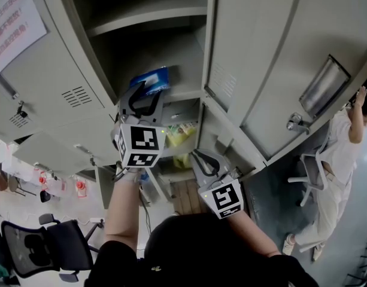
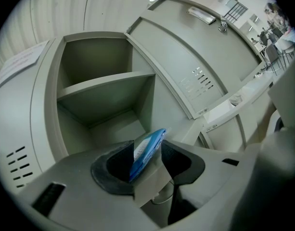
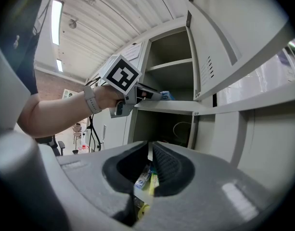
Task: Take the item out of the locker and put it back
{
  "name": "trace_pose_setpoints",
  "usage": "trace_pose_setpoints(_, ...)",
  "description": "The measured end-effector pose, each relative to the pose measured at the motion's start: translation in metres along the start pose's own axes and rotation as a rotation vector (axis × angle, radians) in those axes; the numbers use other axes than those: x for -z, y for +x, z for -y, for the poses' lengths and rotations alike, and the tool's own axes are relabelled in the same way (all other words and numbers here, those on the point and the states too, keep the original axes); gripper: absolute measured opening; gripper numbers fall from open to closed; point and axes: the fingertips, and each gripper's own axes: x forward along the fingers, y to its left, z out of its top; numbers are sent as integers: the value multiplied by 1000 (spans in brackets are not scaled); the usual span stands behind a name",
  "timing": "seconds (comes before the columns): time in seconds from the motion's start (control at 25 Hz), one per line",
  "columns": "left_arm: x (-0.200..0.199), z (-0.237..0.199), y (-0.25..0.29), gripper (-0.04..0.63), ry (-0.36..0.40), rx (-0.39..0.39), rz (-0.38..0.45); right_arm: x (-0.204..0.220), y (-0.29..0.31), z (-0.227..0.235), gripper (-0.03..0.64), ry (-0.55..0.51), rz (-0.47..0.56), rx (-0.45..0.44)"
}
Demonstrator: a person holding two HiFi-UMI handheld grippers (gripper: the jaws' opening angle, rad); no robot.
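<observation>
Lockers (image 1: pixel 171 58) of grey painted sheet metal stand in a row. On the left a shut door (image 1: pixel 63 94) carries a paper notice (image 1: pixel 12 23) and louvred vent slots. The next locker stands open. Its upper compartment is a plain box with flat walls and square corners. One thin shelf (image 1: pixel 147 11) crosses it high up, and the shelf is bare, so there is free room above and behind.

At the front lip of this compartment's floor is the left gripper (image 1: pixel 148 91), reaching in level. In its own view its dark ribbed pads (image 2: pixel 116 165) stand partly apart with the blue packet (image 2: pixel 149 146) on edge between them. The flat, glossy packet leans on the left pad, and a gap shows at the right pad. I cannot tell whether it rests on the floor.

The lower compartment (image 1: pixel 171 115) holds crumpled yellow packets (image 1: pixel 180 135) and a white cord.

To the right the open door (image 1: pixel 261 52) swings out, with vent slots and a metal handle (image 1: pixel 324 88). It narrows the room on that side.

The right gripper (image 1: pixel 198 157) waits outside, before the lower compartment, well clear of the left one. Its jaws meet at the tips and hold nothing.
</observation>
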Motion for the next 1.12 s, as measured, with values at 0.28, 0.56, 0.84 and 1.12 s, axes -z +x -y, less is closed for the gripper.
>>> trace_pose_setpoints(0.28,-4,6,-2,216,5,24,15,1,-2,1,25,-2,-5,5)
trace_pose_setpoints(0.56,-2,17,-2,246,45,53,-11,1,-4,2,25,2,-5,8)
trace_pose_setpoints(0.84,5,20,-4,260,62,50,-34,3,-6,-1,25,3,-18,1)
trace_pose_setpoints(1.12,15,24,-8,270,72,44,-55,5,-9,-4,25,-3,-23,-2)
